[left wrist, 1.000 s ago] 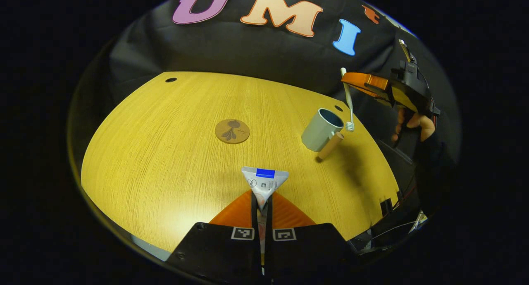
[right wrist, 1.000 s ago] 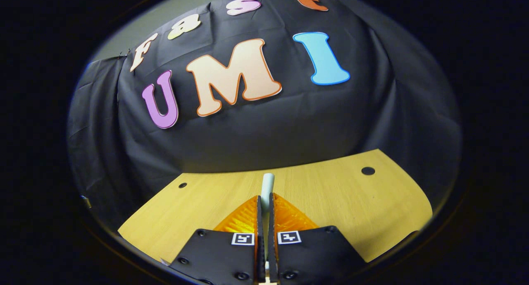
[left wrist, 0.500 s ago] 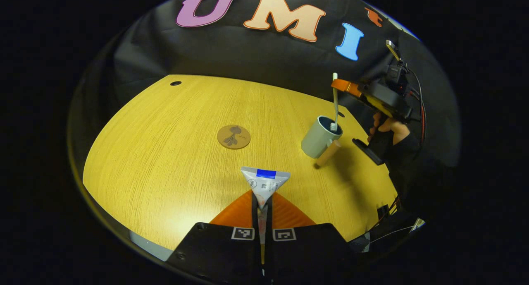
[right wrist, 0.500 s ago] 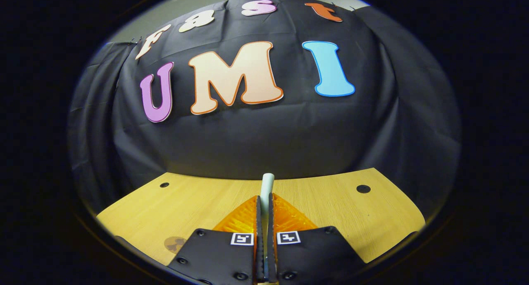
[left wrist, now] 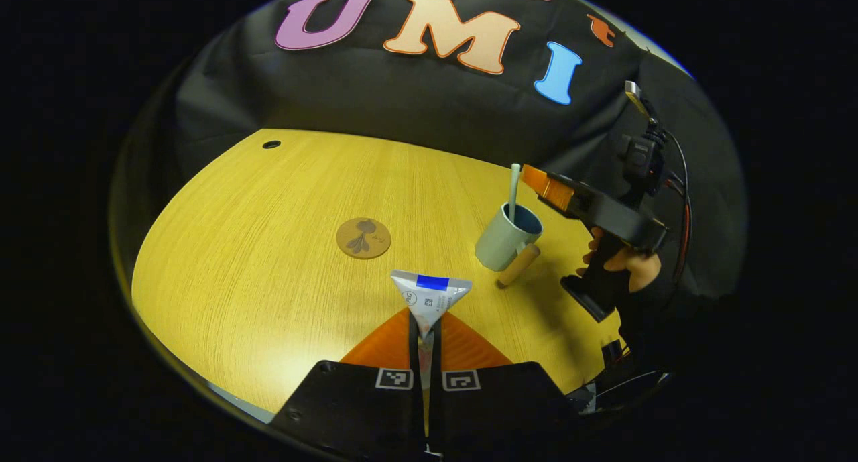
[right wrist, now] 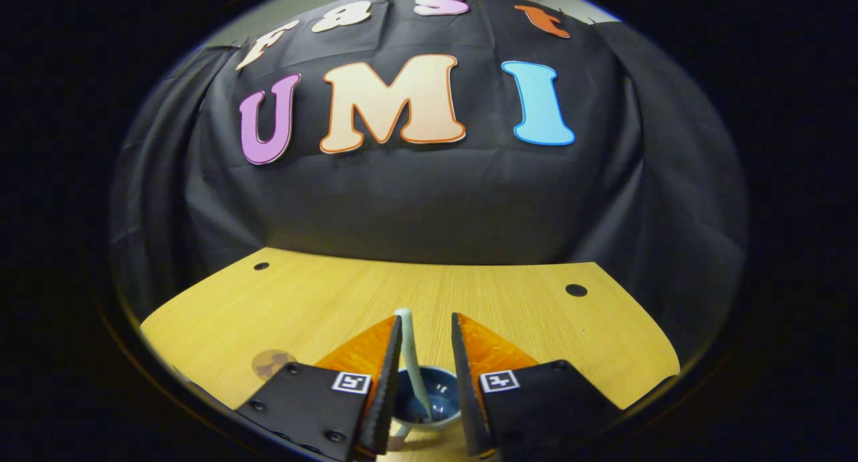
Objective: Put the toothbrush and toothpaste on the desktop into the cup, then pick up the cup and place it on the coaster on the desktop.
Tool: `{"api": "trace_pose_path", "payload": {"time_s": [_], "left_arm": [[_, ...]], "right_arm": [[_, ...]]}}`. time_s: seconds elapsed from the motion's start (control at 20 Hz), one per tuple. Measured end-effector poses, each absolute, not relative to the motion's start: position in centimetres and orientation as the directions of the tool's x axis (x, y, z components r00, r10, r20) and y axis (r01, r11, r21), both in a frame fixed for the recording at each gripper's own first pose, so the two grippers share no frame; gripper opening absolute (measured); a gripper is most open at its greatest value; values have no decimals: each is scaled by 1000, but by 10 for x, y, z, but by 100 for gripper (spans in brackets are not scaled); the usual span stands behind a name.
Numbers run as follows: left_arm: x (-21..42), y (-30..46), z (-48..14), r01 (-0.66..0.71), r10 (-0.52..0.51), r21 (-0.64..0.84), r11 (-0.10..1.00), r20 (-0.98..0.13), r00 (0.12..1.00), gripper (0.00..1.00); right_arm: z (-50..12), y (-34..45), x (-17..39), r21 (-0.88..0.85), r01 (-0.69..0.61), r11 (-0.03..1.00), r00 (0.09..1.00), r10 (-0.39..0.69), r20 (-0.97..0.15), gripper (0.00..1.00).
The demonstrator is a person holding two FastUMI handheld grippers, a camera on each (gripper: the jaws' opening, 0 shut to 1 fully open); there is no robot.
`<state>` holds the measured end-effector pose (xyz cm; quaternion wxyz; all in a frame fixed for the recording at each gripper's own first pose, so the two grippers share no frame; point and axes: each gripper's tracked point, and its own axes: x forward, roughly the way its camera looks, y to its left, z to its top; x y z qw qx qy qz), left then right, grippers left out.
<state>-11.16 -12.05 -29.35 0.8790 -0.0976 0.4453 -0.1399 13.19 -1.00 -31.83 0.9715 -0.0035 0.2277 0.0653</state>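
Observation:
A grey cup (left wrist: 501, 242) with a wooden handle (left wrist: 517, 266) stands at the right of the yellow desktop (left wrist: 268, 247). The pale toothbrush (left wrist: 513, 192) stands inside it, stem up. My right gripper (left wrist: 536, 180) hovers just above and right of the cup. In the right gripper view this gripper (right wrist: 426, 318) is open over the cup (right wrist: 429, 400), and the toothbrush (right wrist: 412, 355) leans by its left finger. My left gripper (left wrist: 422, 324) is shut on the white toothpaste tube (left wrist: 430, 293), held above the near desk. The round brown coaster (left wrist: 363, 237) lies left of the cup.
A hand (left wrist: 627, 267) holds the right gripper's black grip beyond the desk's right edge. Small dark holes (left wrist: 271, 144) (right wrist: 575, 290) mark the desk's far corners. The coaster (right wrist: 271, 363) is at the lower left in the right gripper view.
The right gripper came down over the cup with the toothbrush, then opened and let it go inside the cup. The left gripper keeps the toothpaste almost still.

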Motion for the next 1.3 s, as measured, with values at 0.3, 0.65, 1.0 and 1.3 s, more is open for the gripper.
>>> {"api": "trace_pose_path", "payload": {"time_s": [0.3, 0.65, 1.0, 1.3], "left_arm": [[-91, -135, -285, 213, -391, -329, 920, -724, 568, 1], [-42, -168, -255, 304, -486, -382, 873, -623, 613, 1], [1, -212, -227, 401, -560, -393, 827, -526, 640, 1], [33, -249, -210, 454, -596, -389, 802, -463, 656, 1]], "right_arm": [[-325, -50, 73, 57, -65, 996, 854, 85, -514, 99], [-345, -99, -10, 33, 9, 999, 794, 13, -608, 97], [-344, -109, -43, 13, 30, 999, 776, -15, -630, 97], [-342, -113, -57, 14, 49, 999, 766, -29, -643, 97]]}}
